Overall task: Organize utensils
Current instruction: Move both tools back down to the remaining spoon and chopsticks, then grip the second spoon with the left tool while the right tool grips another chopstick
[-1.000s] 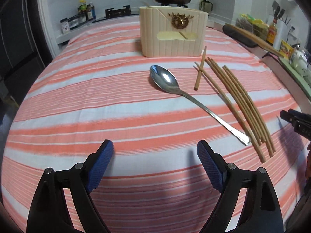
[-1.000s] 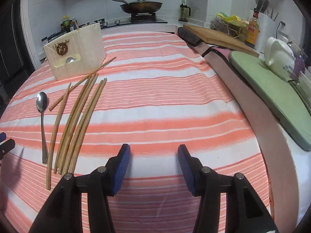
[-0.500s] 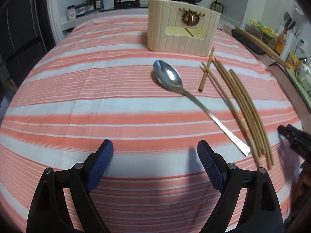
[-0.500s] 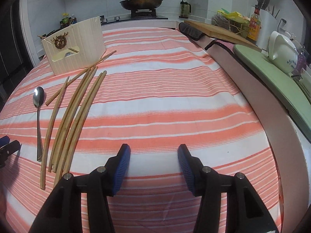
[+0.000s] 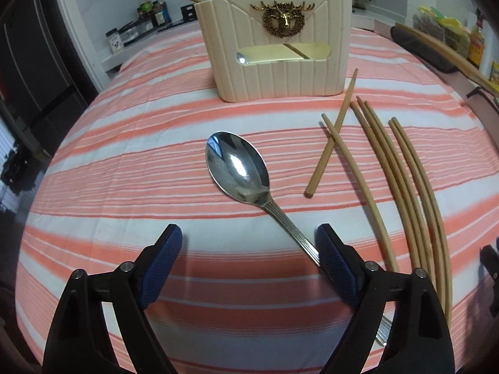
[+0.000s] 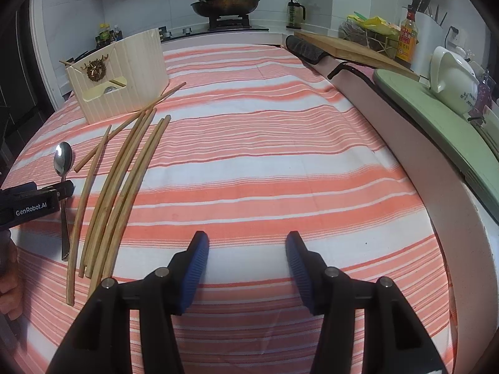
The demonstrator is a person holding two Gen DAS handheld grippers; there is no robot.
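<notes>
A steel spoon (image 5: 238, 168) lies on the striped cloth, bowl toward the cream utensil holder (image 5: 277, 46); it also shows in the right wrist view (image 6: 63, 159). My left gripper (image 5: 249, 249) is open and low over the cloth, its right finger over the spoon's handle. Several wooden chopsticks (image 5: 405, 174) lie right of the spoon; they also show in the right wrist view (image 6: 124, 174). The holder (image 6: 121, 74) has a chopstick and a spoon inside. My right gripper (image 6: 246, 255) is open and empty, to the right of the chopsticks. My left gripper shows at the left edge of the right wrist view (image 6: 34, 199).
A striped cloth (image 6: 265, 155) covers the table. A wok (image 6: 224, 3) sits on the stove behind. A cutting board (image 6: 352, 50), bottles and a white kettle (image 6: 452, 78) stand along the right counter. A green mat (image 6: 436, 115) lies on the right ledge.
My left gripper has moved forward and down toward the spoon, so its handle now runs under the right finger. My right gripper has barely moved.
</notes>
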